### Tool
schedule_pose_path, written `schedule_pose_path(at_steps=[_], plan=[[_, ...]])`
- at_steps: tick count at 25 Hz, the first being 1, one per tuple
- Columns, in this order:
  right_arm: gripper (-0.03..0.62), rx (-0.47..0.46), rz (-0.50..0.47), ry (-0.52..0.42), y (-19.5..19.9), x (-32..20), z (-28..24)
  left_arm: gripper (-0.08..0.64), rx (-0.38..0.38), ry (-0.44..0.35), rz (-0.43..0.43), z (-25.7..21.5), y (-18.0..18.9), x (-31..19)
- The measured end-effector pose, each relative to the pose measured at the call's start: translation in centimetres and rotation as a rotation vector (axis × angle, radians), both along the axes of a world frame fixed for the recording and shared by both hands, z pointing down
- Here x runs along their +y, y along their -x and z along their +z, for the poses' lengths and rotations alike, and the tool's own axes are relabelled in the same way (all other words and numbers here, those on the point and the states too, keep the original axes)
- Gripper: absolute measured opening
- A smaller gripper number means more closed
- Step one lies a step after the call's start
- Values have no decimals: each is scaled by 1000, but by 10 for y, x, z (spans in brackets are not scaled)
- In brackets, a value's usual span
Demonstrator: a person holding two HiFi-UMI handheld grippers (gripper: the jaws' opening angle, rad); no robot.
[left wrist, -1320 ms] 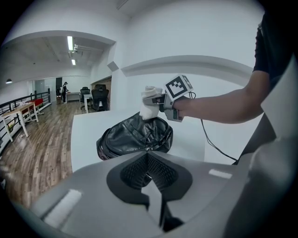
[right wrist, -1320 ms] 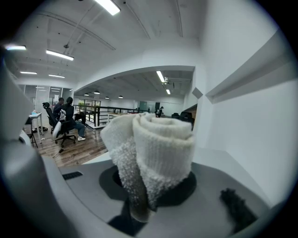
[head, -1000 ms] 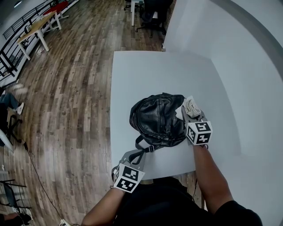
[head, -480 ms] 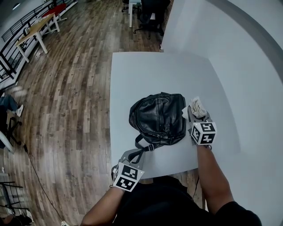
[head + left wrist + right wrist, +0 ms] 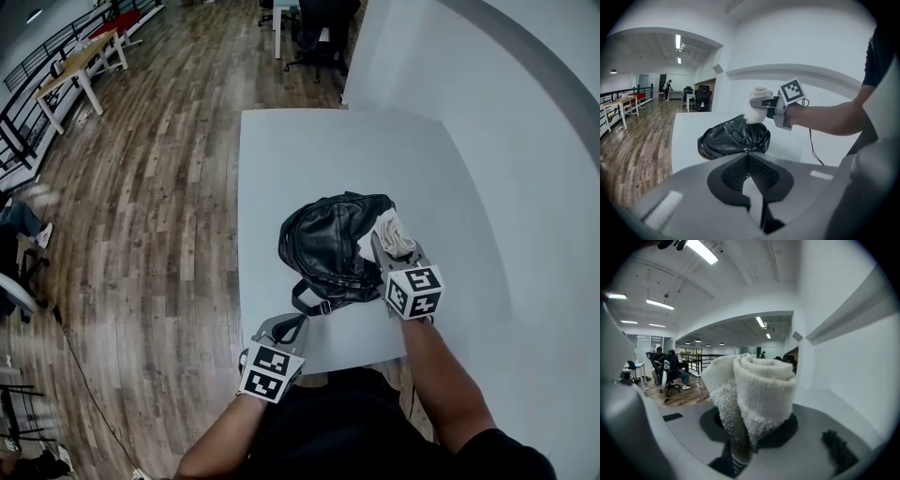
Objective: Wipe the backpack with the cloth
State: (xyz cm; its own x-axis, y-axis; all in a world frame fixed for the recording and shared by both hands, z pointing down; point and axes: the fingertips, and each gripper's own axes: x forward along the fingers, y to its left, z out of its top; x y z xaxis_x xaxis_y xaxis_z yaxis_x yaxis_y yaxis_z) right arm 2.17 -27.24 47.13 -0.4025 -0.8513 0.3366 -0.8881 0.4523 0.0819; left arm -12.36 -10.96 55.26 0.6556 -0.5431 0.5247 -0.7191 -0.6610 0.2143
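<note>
A black leather backpack lies on the white table, near its front edge. My right gripper is shut on a rolled white cloth, and the cloth rests against the backpack's right side. In the right gripper view the cloth fills the jaws and hides the bag. My left gripper sits at the table's front edge, shut on the backpack strap. The left gripper view shows the backpack just beyond the shut left gripper, with the cloth pressed on its top right.
A white wall runs close along the table's right side. Wood floor lies to the left. A desk and office chairs stand far back. People sit at a distance in the right gripper view.
My right gripper has carried the cloth left, from beside the backpack onto its right side. The left gripper has stayed at the strap.
</note>
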Motion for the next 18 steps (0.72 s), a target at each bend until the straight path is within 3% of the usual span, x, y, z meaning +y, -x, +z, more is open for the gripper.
schedule_pose_path(at_steps=[9,18], plan=[[89,12,-183,112,100,18,53,6,-14,2,-63,0,26,12],[89,23,-254,139,143,12,74,6,-17,12,-137,8,49,16]])
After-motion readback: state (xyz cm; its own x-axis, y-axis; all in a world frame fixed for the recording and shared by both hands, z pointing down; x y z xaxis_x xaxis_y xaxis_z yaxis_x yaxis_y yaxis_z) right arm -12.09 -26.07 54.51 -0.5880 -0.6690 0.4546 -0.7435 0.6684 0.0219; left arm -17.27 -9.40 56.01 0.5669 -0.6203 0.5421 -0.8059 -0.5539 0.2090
